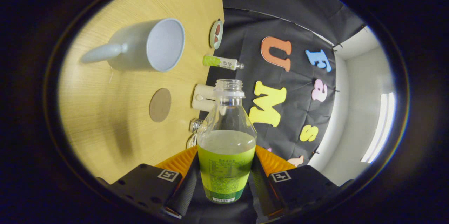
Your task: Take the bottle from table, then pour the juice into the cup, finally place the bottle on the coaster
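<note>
So the bottle (pixel 226 147) sits right between the fingers of the tool (pixel 226 182), both pressing on its labelled lower half, so it's a firm hold. Cap's off, and the liquid fills roughly the lower half. The whole view is rolled sideways: the table (pixel 105 119) stands like a wall beside the bottle, so the bottle's long axis runs along the tabletop with its open neck pointing past the table's far edge toward the booth wall.

The cup (pixel 151 46) stands on the table well apart from the bottle, and the coaster (pixel 160 105) lies nearer, with bare wood around both. Along the far edge sit a small bottle (pixel 221 62), a little dish (pixel 216 34) and a white thing (pixel 203 97).
</note>
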### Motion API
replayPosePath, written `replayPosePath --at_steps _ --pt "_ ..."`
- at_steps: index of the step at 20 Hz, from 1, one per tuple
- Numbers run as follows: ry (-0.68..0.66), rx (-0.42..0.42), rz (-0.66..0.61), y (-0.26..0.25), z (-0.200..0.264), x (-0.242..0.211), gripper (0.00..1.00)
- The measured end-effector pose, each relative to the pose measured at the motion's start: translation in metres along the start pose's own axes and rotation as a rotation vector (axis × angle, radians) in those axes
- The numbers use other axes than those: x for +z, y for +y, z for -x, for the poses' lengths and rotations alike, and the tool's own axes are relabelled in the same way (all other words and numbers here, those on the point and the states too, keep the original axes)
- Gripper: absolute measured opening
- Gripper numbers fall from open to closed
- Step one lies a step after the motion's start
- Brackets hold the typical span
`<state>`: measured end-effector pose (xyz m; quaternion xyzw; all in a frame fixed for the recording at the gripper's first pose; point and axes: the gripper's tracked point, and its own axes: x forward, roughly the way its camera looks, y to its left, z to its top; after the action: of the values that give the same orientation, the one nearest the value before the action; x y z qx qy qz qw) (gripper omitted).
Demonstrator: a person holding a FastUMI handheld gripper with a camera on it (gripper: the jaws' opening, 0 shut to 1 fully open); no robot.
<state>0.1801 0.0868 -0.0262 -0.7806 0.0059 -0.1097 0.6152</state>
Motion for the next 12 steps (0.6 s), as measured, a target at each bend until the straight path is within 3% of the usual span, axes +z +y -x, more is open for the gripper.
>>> replayPosePath --at_steps 12 --pt "0.016 -0.067 0.108 -0.017 0.008 0.011 0.80"
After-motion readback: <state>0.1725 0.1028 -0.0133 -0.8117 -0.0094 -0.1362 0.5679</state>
